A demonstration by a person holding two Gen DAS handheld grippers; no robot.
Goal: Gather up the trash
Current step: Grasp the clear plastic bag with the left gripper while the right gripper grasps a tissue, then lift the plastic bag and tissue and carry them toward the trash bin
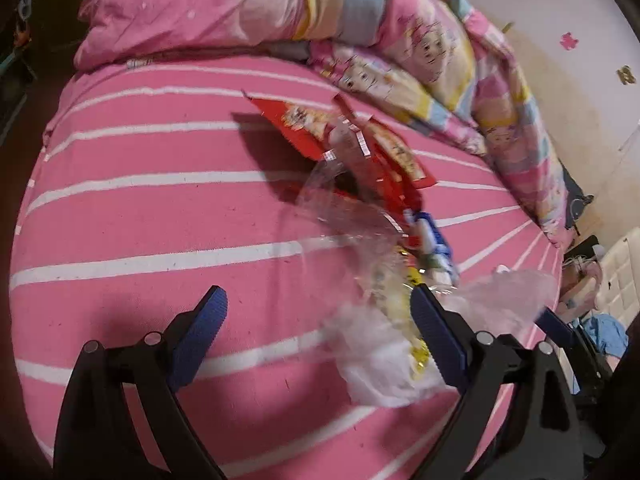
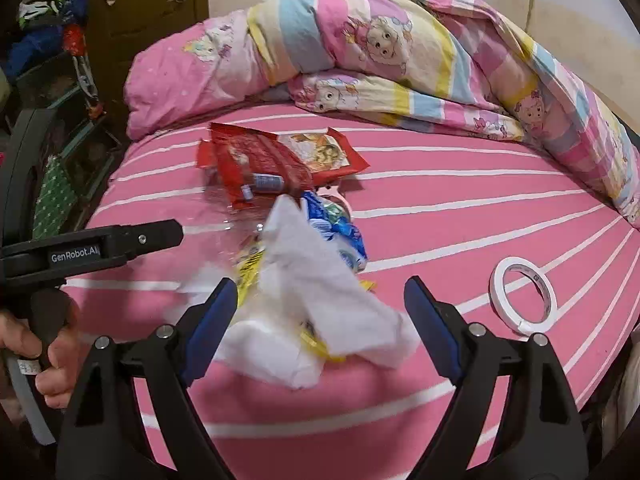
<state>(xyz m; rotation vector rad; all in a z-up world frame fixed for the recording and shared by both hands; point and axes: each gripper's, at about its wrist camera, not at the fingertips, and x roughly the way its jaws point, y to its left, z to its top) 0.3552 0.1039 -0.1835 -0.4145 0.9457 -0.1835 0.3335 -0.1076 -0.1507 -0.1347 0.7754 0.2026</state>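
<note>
Both of my grippers hang over a pink striped bed (image 2: 460,216) where the trash lies in one loose heap. The right gripper (image 2: 320,304) stands wide open, its blue pads (image 2: 212,328) spread on either side of a crumpled white tissue (image 2: 320,304); the pads do not press on it. The left gripper (image 1: 320,320) is also wide open and holds nothing: its left pad (image 1: 200,336) sits over bare sheet, its right pad (image 1: 438,332) just beside the blurred tissue (image 1: 372,364) and a clear plastic wrapper (image 1: 344,216).

The heap runs from near to far: tissue, a yellow wrapper (image 2: 250,270), a blue-and-white packet (image 2: 340,236), then red snack bags (image 2: 276,156) at the far end, short of the rolled cartoon-print quilt (image 2: 380,52).

The right wrist view alone shows a roll of white tape (image 2: 524,294) on the sheet to the right, well apart from the heap, and, at its left edge, the left gripper from the side with the hand (image 2: 48,344) on its handle. It also takes in a brown door (image 2: 148,4). The left wrist view alone shows clutter past the bed's right edge and stickers (image 1: 568,42) on the wall.
</note>
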